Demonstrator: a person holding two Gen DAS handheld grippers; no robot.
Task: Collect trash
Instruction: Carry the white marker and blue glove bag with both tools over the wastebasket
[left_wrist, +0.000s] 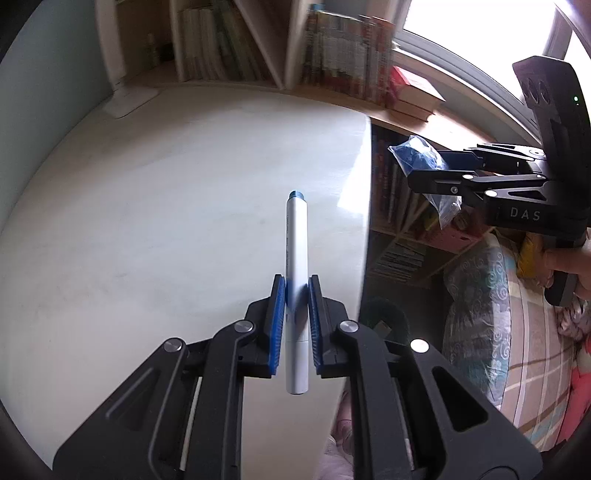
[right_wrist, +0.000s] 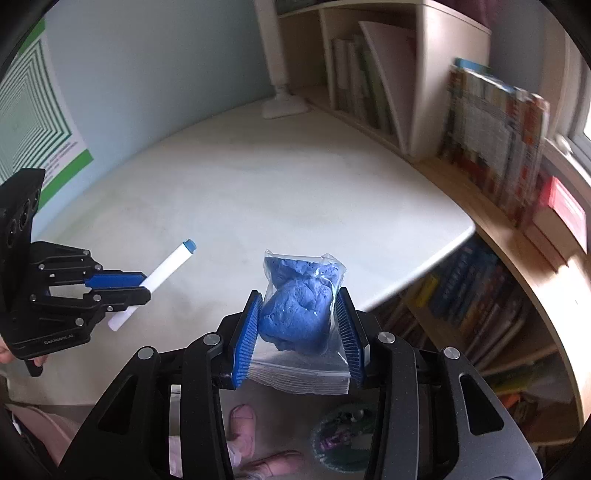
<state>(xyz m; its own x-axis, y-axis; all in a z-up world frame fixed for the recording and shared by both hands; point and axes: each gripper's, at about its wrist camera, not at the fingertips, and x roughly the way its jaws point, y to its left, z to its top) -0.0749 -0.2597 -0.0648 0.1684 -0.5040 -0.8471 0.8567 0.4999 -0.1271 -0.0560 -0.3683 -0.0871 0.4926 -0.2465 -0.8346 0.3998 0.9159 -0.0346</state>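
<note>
Nearest the right wrist camera, the right tongs (right_wrist: 299, 325) are closed partway on a clear zip bag (right_wrist: 306, 317) holding a blue lump, both pads pressing its sides, carried just past the table (right_wrist: 258, 184) edge. The left tongs (left_wrist: 296, 314) are clamped tight on a white marker (left_wrist: 295, 280) with a blue end, its barrel running forward between the pads, held above the tabletop. Below, past the table edge, a dark round bin (right_wrist: 343, 439) shows near the floor, blurred. Farther off stand the bookshelves (right_wrist: 491, 140) and a white lamp base (right_wrist: 284, 107). This looks like the carry-to-bin step; next, each hand must come over the bin and release.
</note>
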